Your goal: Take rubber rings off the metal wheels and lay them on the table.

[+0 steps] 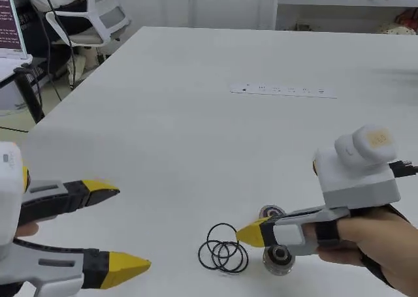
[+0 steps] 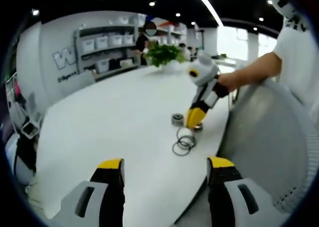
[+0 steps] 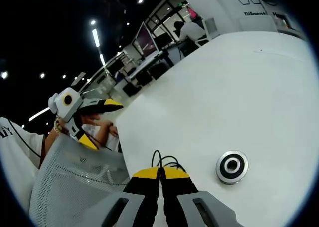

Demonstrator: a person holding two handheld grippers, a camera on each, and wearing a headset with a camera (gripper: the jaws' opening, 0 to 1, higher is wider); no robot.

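Several thin black rubber rings (image 1: 223, 251) lie overlapped on the white table (image 1: 196, 127) near its front edge. Two metal wheels sit just right of them, one (image 1: 271, 212) behind my right gripper and one (image 1: 279, 258) in front of it. My right gripper (image 1: 251, 233) lies low, its yellow tips at the pile and shut on a rubber ring (image 3: 155, 157) that curls out of them. One wheel (image 3: 232, 166) rests to the right of those jaws. My left gripper (image 1: 112, 226) hovers open and empty at the left, well clear of the rings (image 2: 183, 141).
A white power strip (image 1: 282, 90) lies far back on the table. A mesh chair back (image 3: 75, 182) stands against the near table edge. An office chair (image 1: 91, 16) and a desk with a monitor (image 1: 10, 19) are at the far left.
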